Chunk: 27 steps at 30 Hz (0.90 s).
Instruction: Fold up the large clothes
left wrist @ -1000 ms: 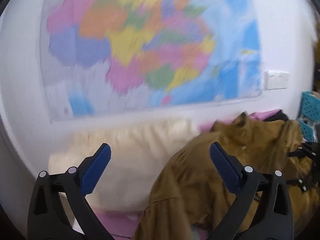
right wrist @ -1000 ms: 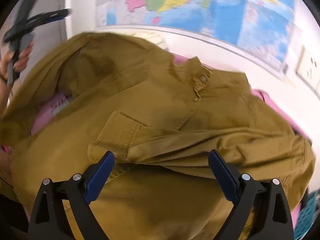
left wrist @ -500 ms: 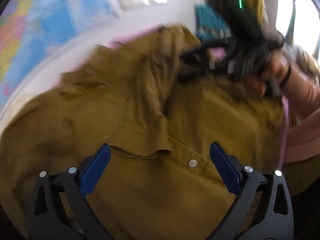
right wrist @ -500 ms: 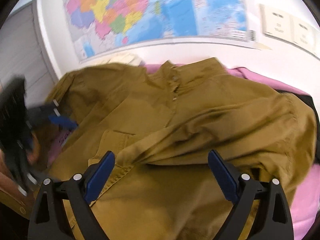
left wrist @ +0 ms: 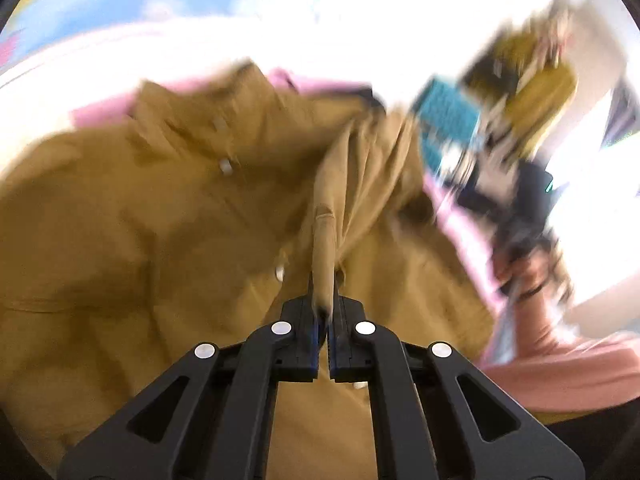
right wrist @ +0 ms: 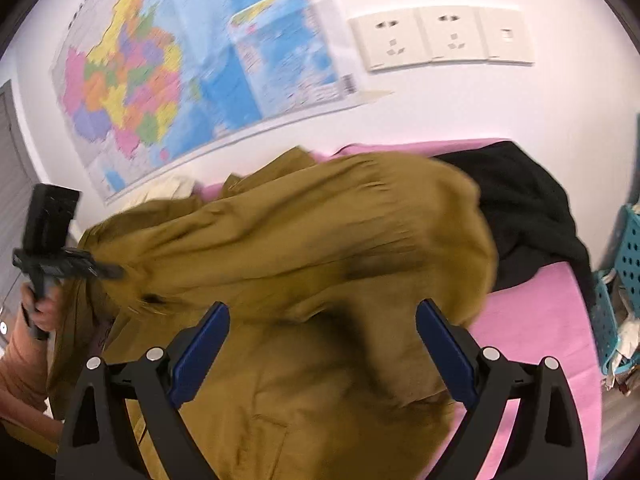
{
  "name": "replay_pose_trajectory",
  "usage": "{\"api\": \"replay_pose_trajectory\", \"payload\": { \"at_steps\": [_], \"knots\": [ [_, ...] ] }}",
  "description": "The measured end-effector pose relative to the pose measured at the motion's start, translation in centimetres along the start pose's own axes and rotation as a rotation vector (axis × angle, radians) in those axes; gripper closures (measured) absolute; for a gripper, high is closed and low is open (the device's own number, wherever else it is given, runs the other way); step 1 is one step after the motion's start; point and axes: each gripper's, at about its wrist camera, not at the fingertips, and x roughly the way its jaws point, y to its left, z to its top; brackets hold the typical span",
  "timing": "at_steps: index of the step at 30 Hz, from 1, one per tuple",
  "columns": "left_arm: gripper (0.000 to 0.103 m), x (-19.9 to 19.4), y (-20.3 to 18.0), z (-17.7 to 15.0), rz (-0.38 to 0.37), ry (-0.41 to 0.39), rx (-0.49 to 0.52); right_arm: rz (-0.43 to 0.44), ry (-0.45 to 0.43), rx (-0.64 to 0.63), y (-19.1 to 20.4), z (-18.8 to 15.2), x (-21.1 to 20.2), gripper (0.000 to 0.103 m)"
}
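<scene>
One thin pinch only: left gripper (left wrist: 323, 312) just closed on a fold of mustard shirt (left wrist: 160, 240). Right gripper (right wrist: 322, 344) spread wide, empty. Could slip free under any hard tug.

Bare pink sheet (right wrist: 536, 344) open at right, black garment (right wrist: 532, 220) heaped behind, blue basket (right wrist: 628, 256) at edge

A: What can't you make out?
B: In the left wrist view the right tongs (left wrist: 516, 216) are a dark smear, jaws unreadable. The teal basket (right wrist: 624, 276) is cut off at the frame's edge.
A: And the shirt (right wrist: 320, 260)?
B: It hides most of the pink bed (right wrist: 532, 320).
</scene>
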Motion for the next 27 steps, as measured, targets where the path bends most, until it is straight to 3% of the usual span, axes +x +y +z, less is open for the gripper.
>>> {"api": "replay_pose_trajectory", "payload": {
  "at_steps": [2,4,7,10,12,13,14,15,20,24,27],
  "knots": [
    [0.095,-1.8,1.6,0.2,0.022,-0.029,-0.068,-0.016,-0.009,0.015,-0.7,0.5,0.0,0.011],
    [0.094,-2.4,4.0,0.2,0.122,-0.037,-0.138,-0.037,-0.017,0.035,-1.4,1.1,0.5,0.011],
    [0.095,-1.6,7.2,-1.1,0.212,0.003,-0.241,-0.028,-0.001,0.057,-1.7,1.8,2.2,0.011],
    [0.095,-0.9,8.2,-3.3,0.212,0.032,-0.269,-0.055,0.019,0.026,-1.2,2.2,3.7,0.011],
    [0.071,-0.4,7.4,-3.8,0.153,0.034,-0.243,-0.036,0.037,0.042,-1.3,2.4,4.7,0.011],
    [0.042,-0.2,6.8,-4.1,0.151,0.026,-0.223,-0.025,0.037,0.049,-1.3,2.4,4.9,0.011],
    [0.021,-0.2,6.8,-3.9,0.162,0.015,-0.207,-0.021,0.037,0.051,-1.2,2.4,5.1,0.011],
    [0.016,0.0,6.3,-3.8,0.165,0.014,-0.183,-0.016,0.037,0.048,-1.0,2.3,5.2,0.011],
    [0.015,-0.2,5.9,-3.6,0.108,0.005,-0.125,0.000,0.037,0.046,-0.7,1.9,5.4,0.011],
    [0.015,-2.9,5.4,-3.6,0.012,-0.091,-0.088,0.007,0.041,0.052,-0.9,1.6,5.2,0.011],
    [0.010,-4.3,4.9,-3.9,-0.019,-0.154,-0.073,0.015,0.042,0.051,-1.0,1.5,5.1,0.011]
  ]
}}
